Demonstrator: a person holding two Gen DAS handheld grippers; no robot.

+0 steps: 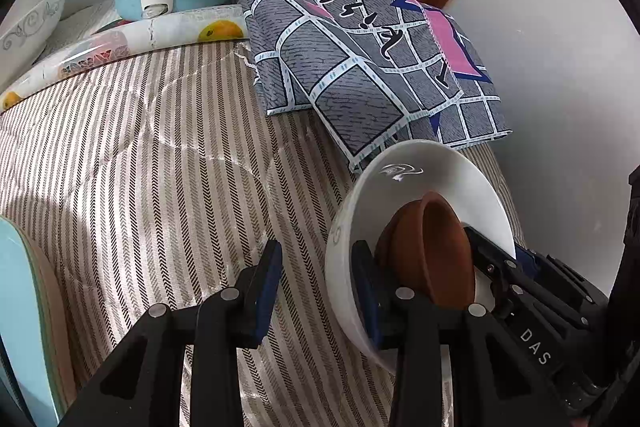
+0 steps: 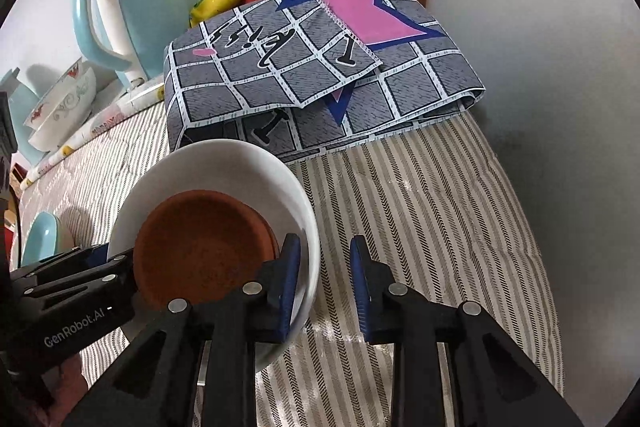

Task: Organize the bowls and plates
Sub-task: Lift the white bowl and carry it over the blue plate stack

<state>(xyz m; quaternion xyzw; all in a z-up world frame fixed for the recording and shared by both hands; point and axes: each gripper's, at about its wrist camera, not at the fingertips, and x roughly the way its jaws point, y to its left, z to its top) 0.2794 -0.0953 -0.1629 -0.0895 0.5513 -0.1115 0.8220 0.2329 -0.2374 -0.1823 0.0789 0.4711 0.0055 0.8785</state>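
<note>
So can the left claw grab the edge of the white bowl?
Probably yes. The left claw straddles the rim of the white bowl, one finger inside beside the brown dish and one outside, with only the bowl's wall between them.

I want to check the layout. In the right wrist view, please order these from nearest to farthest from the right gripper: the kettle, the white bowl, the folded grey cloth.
1. White bowl: at the right gripper, its rim between the fingers, lower left.
2. Folded grey cloth: behind the bowl, centre.
3. Kettle: far back, upper left.
</note>
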